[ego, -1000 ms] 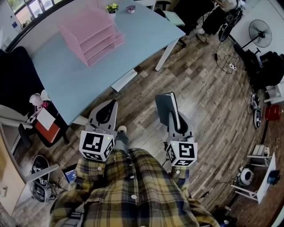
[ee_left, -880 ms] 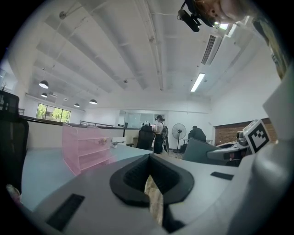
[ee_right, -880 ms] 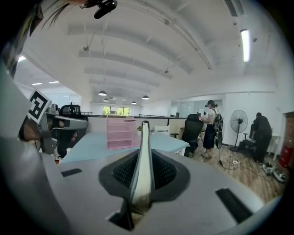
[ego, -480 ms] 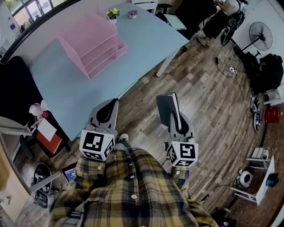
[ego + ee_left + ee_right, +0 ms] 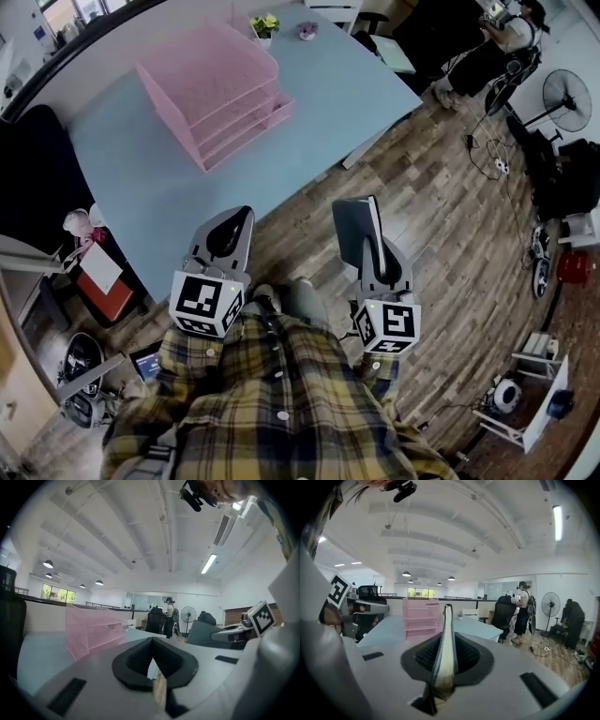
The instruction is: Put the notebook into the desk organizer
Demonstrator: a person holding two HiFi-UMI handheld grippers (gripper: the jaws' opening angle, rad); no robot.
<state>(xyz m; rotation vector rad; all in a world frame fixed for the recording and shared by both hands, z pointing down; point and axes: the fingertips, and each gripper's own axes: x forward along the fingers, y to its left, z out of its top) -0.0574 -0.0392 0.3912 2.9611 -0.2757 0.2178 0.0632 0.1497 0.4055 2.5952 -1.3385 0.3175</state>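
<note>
Head view: the right gripper point(image 5: 373, 251) is clamped on the notebook point(image 5: 354, 230), which stands on edge over the wooden floor point(image 5: 441, 197), just short of the tabletop's point(image 5: 169, 187) near edge and apart from it. The left gripper point(image 5: 242, 217) has its tips together with nothing between them. The pink desk organizer point(image 5: 216, 89) stands toward the far edge. A small plant point(image 5: 264, 23) sits by the far corner. Both hands are hidden under the marker cubes point(image 5: 206, 305) and the plaid shirt point(image 5: 272, 394). The cubes' black-and-white squares are the only print, and it is not readable as words.

Left gripper view: the dark pads point(image 5: 136, 660) meet at the tips, and only a sliver of floor shows behind them. The organizer stands at the left. The notebook's grey cover is partly cut off by the right gripper's body.

Right gripper view: the notebook's page edge rises upright between the pads point(image 5: 471, 656), its lower end buried in the jaws. A person point(image 5: 522, 606) and a fan point(image 5: 551, 604) beyond are small and faint.
</note>
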